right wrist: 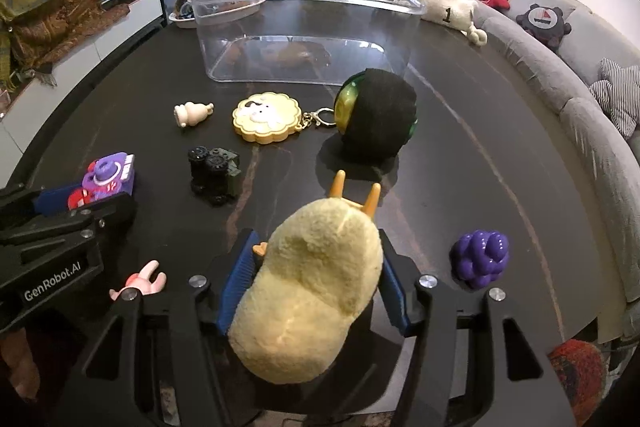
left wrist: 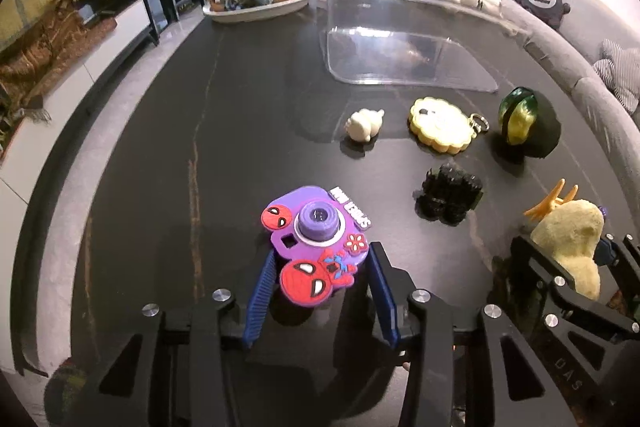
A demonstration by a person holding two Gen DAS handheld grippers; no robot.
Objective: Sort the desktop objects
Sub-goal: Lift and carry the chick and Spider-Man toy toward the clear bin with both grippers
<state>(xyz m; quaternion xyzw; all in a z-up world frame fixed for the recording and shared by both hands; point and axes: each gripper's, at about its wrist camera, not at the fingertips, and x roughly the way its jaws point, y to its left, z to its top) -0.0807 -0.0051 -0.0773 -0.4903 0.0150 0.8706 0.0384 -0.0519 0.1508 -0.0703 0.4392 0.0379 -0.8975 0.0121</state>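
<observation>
My left hand-held gripper (left wrist: 320,287) is clamped on the purple toy camera (left wrist: 316,243) and my right hand-held gripper (right wrist: 312,275) on the yellow plush toy (right wrist: 308,291), both near the worktop's front edge. I should lift both straight, then clear the transparent bin's (right wrist: 304,39) rim.

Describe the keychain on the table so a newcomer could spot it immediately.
Start at the clear plastic bin on the dark table. Just in front of it lies the keychain, between a small cream figurine and a black-and-green ball. It alone is flat, yellow and scallop-edged, with a metal clasp.
</observation>
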